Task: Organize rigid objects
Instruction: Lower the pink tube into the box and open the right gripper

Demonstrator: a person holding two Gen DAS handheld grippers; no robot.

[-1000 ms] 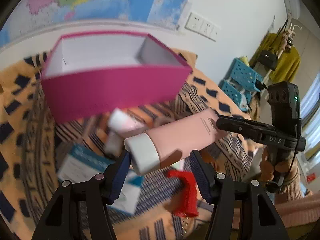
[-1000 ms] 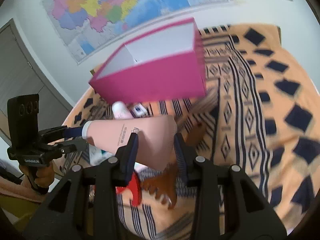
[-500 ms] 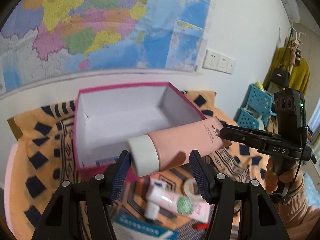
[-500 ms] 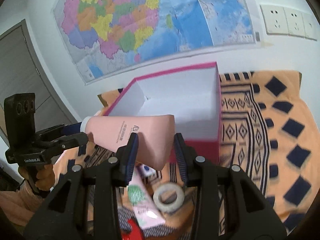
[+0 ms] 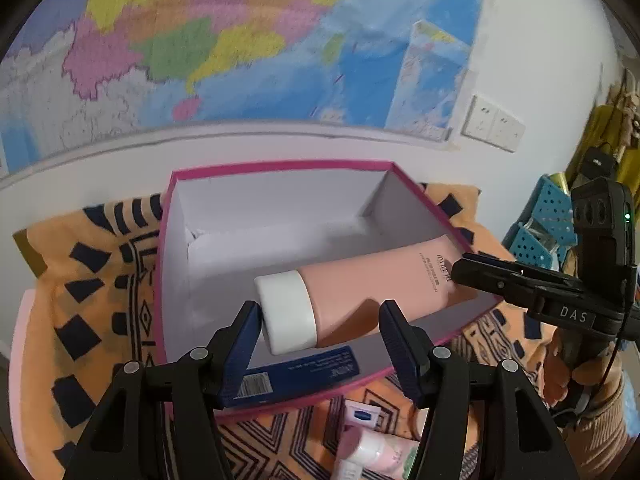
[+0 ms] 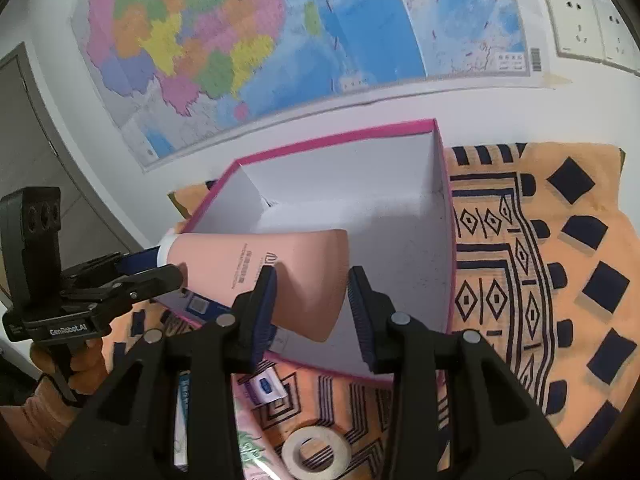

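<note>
Patterned orange cloth (image 6: pixel 560 264) covers the surface beneath a wall map (image 5: pixel 240 40).

A pink tube (image 5: pixel 372 292) is held level over the open pink box (image 5: pixel 280 208), above its white interior. The white cap end is clamped by the left tool (image 5: pixel 320 334), the flat crimped end by the right tool (image 6: pixel 312 300). A dark blue carton (image 5: pixel 296 372) is seen at the box's near wall. A tape ring (image 6: pixel 316 450) is seen on the cloth.

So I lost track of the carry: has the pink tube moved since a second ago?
Yes. The pink tube, held at both ends, went from in front of the pink box to over its open inside.
</note>
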